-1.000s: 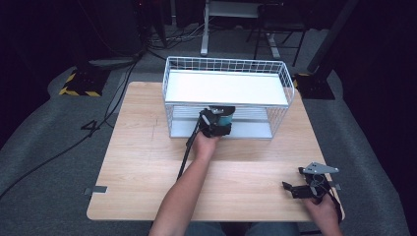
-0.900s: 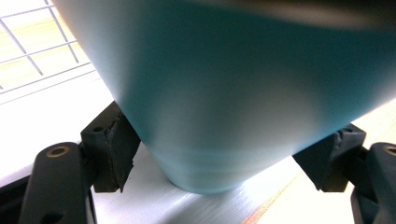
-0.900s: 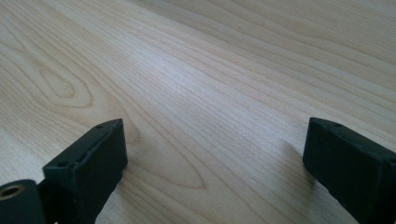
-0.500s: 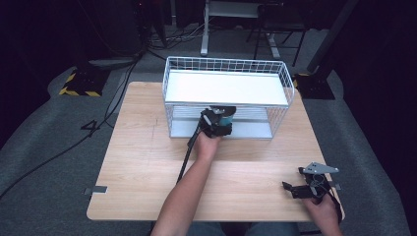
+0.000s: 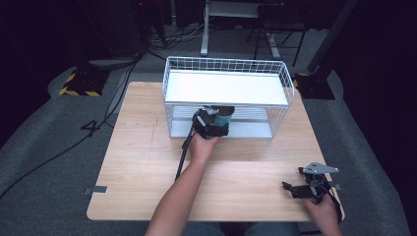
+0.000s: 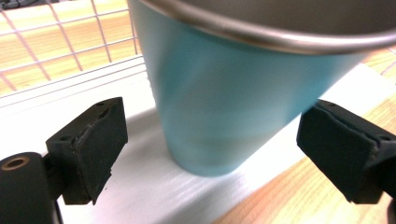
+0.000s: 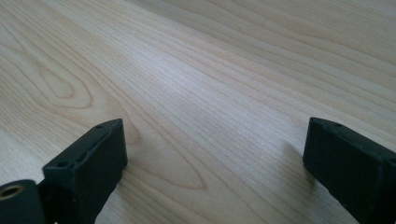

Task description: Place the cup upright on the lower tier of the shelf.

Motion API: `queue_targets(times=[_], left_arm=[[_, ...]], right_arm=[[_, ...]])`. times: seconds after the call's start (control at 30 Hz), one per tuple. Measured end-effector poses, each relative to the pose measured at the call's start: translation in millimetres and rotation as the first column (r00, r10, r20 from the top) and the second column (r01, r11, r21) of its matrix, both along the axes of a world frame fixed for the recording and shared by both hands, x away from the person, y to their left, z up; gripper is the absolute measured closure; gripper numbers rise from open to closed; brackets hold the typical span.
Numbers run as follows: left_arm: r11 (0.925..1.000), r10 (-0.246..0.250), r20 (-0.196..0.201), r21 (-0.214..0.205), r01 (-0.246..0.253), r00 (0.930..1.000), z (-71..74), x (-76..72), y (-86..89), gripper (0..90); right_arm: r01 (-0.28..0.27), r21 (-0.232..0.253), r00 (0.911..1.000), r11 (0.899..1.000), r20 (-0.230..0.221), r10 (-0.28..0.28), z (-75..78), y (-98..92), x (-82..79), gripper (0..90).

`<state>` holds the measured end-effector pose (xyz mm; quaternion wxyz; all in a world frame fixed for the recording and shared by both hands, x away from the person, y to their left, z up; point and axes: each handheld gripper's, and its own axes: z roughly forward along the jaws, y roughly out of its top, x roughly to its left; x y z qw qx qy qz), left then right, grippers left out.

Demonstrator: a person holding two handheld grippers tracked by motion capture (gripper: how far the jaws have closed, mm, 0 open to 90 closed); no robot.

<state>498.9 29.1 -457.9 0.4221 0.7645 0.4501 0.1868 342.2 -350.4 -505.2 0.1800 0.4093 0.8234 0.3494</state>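
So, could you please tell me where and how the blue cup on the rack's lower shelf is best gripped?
Grip the blue cup low on its wall, level, from the rack's open front. It stands upright and narrows downward, and the upper shelf blocks any approach from above.

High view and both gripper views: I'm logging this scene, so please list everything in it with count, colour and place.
Table: one, light wood, centre.
Wire shelf rack: one, white, at the table's far side, with an upper and a lower shelf.
Cup: one, light blue with a metal rim, upright on the rack's lower shelf.
Floor: grey carpet around the table, cables at left.
Left gripper: one, black, at the lower shelf, fingers apart either side of the cup, having just been opening.
Right gripper: one, black, near the table's right corner, open.
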Motion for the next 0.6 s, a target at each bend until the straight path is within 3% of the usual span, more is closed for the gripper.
queue_targets(times=[0.13,0.6], left_arm=[[0.9999,0.012,0.004,-0.011,-0.012,0.9999,5.6,-12.5,7.7,8.7],[0.9978,-0.055,0.055,-0.034,0.057,0.9969,30.7,-61.7,34.4,10.9]], right_arm=[[0.000,0.000,1.0000,1.000,0.000,0.000,0.0,0.0,0.0,6.4],[-0.007,0.002,1.0000,1.000,-0.002,0.007,-0.1,0.3,1.0,6.3]])
